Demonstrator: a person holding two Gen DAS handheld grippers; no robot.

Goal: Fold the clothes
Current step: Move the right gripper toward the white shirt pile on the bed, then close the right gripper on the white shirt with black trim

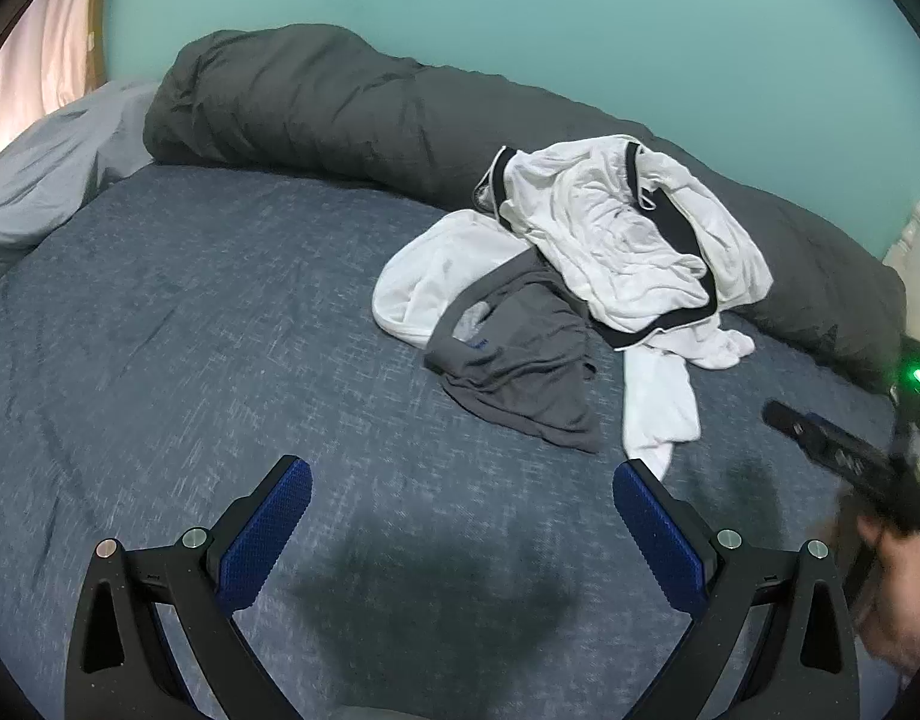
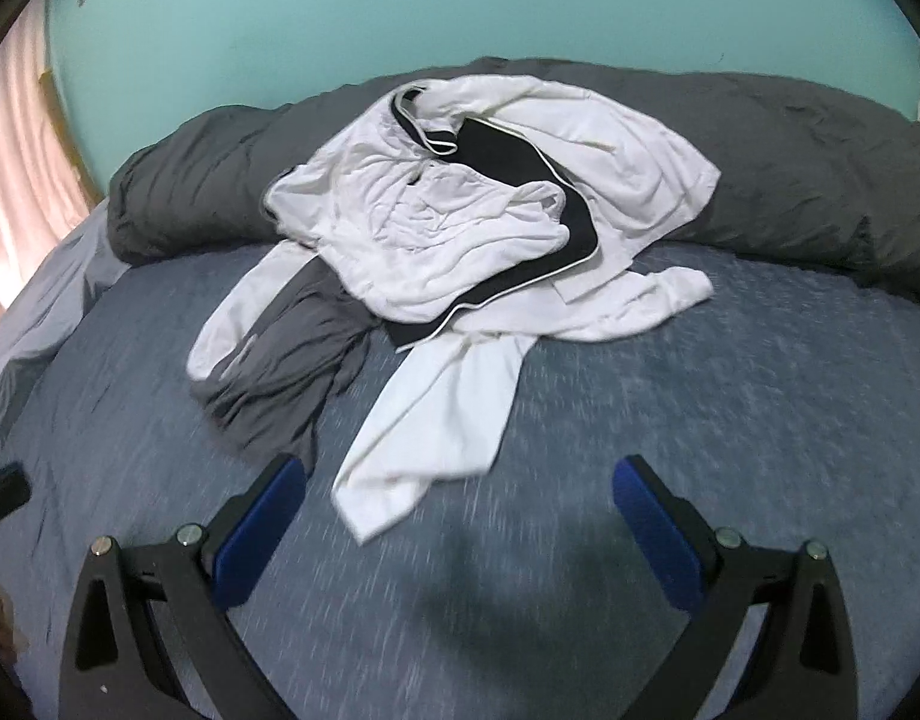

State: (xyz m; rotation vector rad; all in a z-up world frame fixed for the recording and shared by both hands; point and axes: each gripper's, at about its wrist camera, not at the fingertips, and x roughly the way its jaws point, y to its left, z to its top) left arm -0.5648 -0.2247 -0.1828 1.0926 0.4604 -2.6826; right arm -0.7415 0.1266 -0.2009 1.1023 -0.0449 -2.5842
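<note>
From the left wrist view, the left gripper (image 1: 462,483) hovers over a bare stretch of the blue bed (image 1: 190,312) with its jaws spread wide and nothing between them. The clothes sit ahead and to the right in one loose pile: a white garment with black trim (image 1: 628,234) crumpled on top, partly resting against the rolled dark grey duvet (image 1: 316,102) along the wall, a grey shirt (image 1: 520,366) spilling out toward the gripper, and a white sleeve (image 1: 658,414) trailing down almost to the right-hand finger. At the far right edge a hand (image 1: 898,594) holds the right gripper, seen only from the side and blurred, so this view does not tell how its jaws stand. From the right wrist view, the right gripper (image 2: 458,480) is also wide open and empty, hanging just short of the pile; the white sleeve (image 2: 436,414) lies between its fingers' line and the heap, its end reaching nearest, with the grey shirt (image 2: 292,372) just left of it and the white garment with black trim (image 2: 460,228) stacked behind. All of it looks light, limp and tangled, so pulling one piece will likely drag its neighbours. The sleeve end or the grey shirt's near hem seems the easiest hold, pinching a single layer at an edge and lifting clear before spreading it flat.
</note>
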